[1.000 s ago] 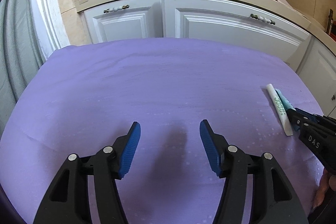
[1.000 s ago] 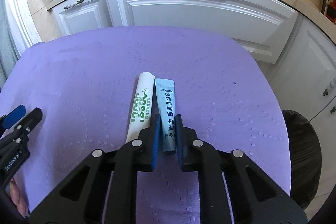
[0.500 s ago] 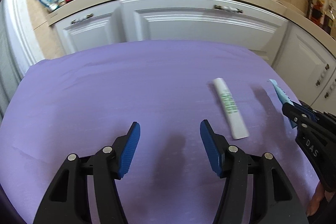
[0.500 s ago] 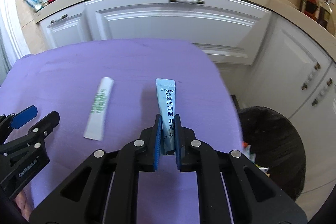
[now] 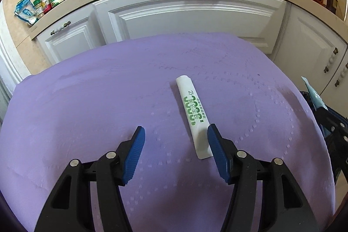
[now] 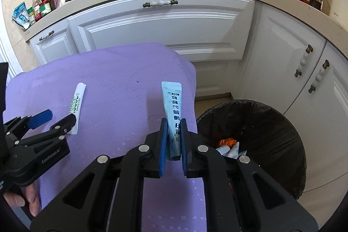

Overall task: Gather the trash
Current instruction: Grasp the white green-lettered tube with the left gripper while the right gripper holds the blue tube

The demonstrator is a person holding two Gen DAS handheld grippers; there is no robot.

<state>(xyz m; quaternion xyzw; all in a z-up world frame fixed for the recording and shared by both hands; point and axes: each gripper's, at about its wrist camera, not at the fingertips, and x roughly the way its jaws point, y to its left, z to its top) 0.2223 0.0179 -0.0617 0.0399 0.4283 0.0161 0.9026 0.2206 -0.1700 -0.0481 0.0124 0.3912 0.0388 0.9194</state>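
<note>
Bright, even light, soft shadows, strong fisheye bending at perhaps slightly blurred edges.

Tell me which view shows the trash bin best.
The right wrist view: the black-lined trash bin sits open beside the table with wrappers visible inside. The left wrist view catches only a dark sliver of it at the right edge, behind the right gripper.

Both wrist views forward, sharing purple tablecloth (image 5: 87, 101).
</note>
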